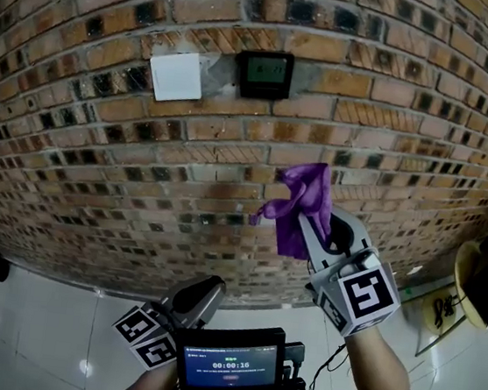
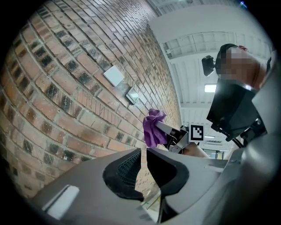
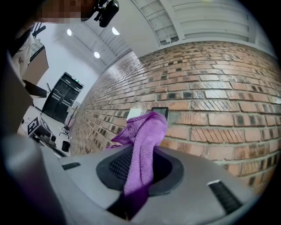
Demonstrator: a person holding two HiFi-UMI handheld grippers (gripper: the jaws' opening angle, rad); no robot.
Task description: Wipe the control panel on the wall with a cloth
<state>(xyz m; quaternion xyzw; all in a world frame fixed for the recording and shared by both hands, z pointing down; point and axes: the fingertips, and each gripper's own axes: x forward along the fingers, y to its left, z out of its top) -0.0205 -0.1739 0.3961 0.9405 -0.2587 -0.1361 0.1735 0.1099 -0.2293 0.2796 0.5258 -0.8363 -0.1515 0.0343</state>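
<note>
Two tools in frame. Right tool [image 1: 323, 235] is clamped on a purple cloth [image 1: 300, 207]. The cloth runs up between the jaws and flops loose over their tips, toward the brick wall [image 1: 99, 154]. Left tool [image 1: 200, 297]: jaws drawn almost together with only a slit between, nothing in it; held low.

Control panel [image 1: 264, 74], a dark frame with a greenish screen, sits high on the wall just beside a white switch plate [image 1: 175, 76]. The cloth is below the panel and off to its right, well apart from it.

Judgement: approach step, wiping not yet begun. The next move calls for lifting the right tool up and leftward and laying the loose fold flat on the screen. Pressure should be light, so that cloth rather than the jaw tips meets the panel, and the switch plate should be left alone.
</note>
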